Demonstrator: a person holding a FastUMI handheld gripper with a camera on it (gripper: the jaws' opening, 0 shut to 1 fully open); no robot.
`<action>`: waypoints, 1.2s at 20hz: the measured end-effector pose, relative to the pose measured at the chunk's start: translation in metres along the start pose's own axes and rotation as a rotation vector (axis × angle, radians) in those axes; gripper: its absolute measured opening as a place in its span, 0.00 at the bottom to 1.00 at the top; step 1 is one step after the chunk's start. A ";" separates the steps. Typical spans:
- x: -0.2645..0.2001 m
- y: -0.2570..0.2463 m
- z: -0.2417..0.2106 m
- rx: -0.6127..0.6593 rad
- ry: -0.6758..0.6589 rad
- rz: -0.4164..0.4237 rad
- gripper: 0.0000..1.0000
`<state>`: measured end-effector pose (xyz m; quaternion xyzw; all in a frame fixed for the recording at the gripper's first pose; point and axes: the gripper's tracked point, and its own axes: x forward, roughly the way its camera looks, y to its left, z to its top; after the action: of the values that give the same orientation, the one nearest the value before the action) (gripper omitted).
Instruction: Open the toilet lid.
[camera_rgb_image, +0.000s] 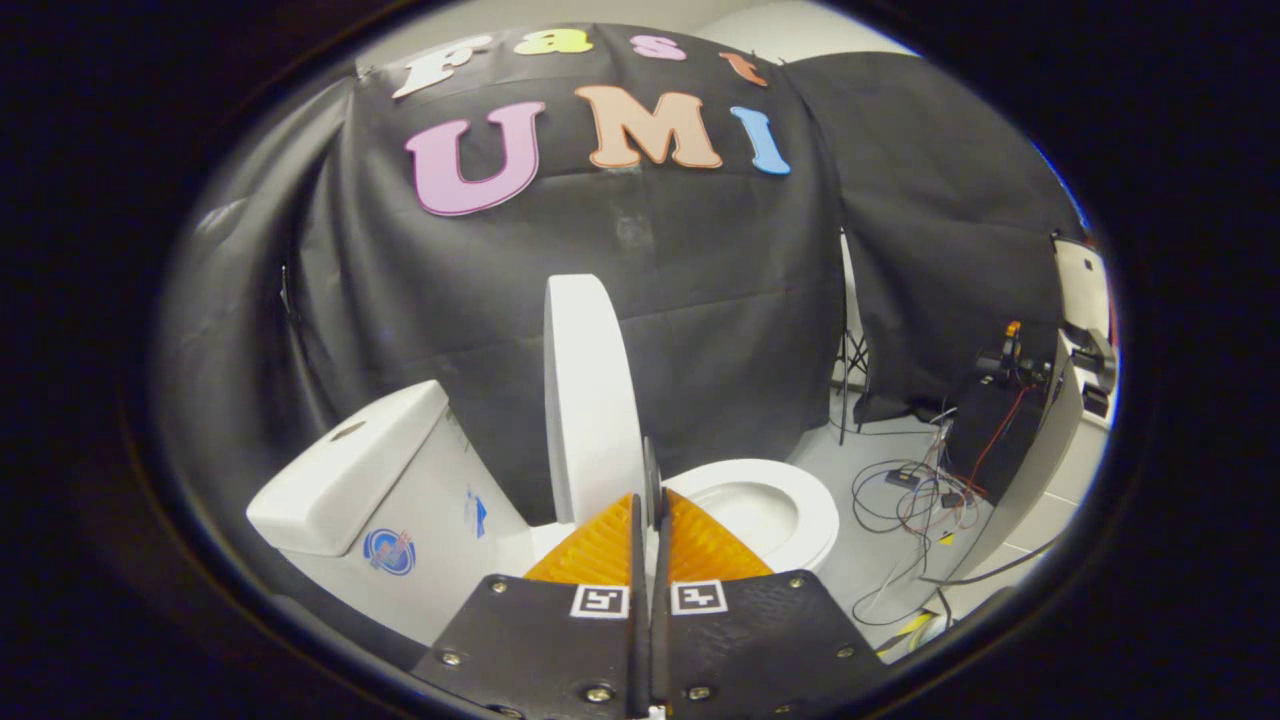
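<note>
Tank (345, 480) stands at left, with the lid (590, 400) raised upright just beside it, edge-on and apparently not yet resting back against the tank. Gripper (650, 515) sits just ahead of the lid's lower edge, its orange fingers (595, 550) clenched together, grasping nothing visible. Seat (770, 505) lies exposed at right. Judgement: opening essentially complete; only withdrawal remains.
</note>
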<state>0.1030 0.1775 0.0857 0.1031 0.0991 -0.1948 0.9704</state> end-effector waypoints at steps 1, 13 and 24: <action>-0.001 0.004 0.001 -0.009 -0.003 0.004 0.01; -0.010 0.039 -0.019 -0.026 0.044 0.084 0.01; -0.031 0.152 -0.079 -0.250 0.126 0.359 0.01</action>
<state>0.1239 0.3448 0.0413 0.0101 0.1630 0.0014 0.9866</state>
